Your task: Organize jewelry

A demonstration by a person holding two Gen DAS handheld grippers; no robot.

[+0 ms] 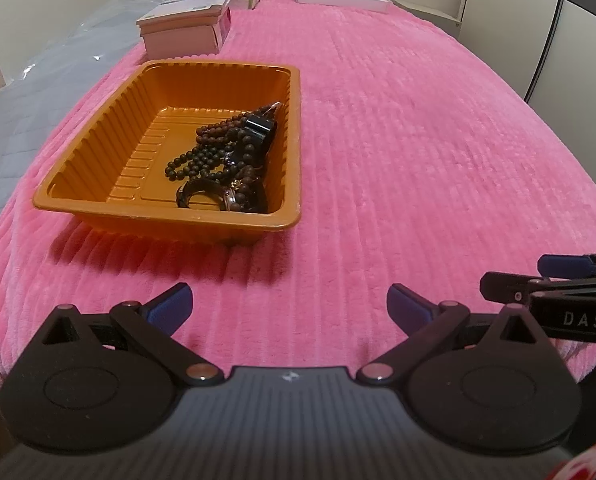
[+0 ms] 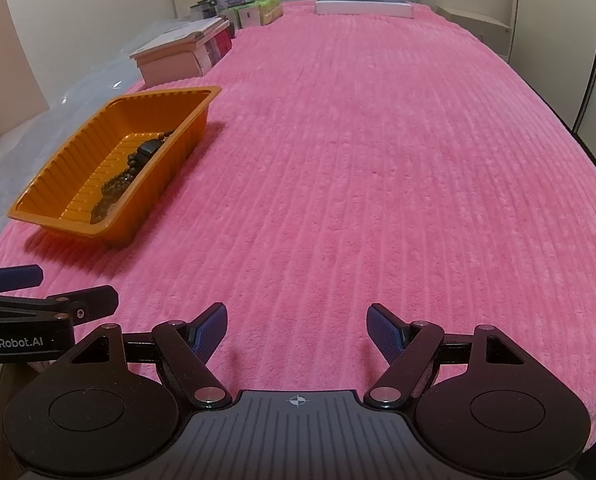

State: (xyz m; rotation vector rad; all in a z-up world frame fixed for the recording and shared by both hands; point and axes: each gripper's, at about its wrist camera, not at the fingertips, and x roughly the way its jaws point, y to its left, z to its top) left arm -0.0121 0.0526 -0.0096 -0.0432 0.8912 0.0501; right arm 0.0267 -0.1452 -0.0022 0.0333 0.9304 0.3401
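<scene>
An orange ribbed plastic tray sits on the pink blanket, also in the right wrist view. In its right half lies a heap of dark bead strings, a black bangle and a black ring-like piece; the beads show in the right wrist view. My left gripper is open and empty, low over the blanket just in front of the tray. My right gripper is open and empty, to the right of the left one and of the tray. Each gripper shows at the other view's edge.
The pink ribbed blanket covers a bed. A pinkish box stands behind the tray, with more small boxes farther back. Flat white and green boxes lie at the far end. Grey plastic sheeting lies to the left.
</scene>
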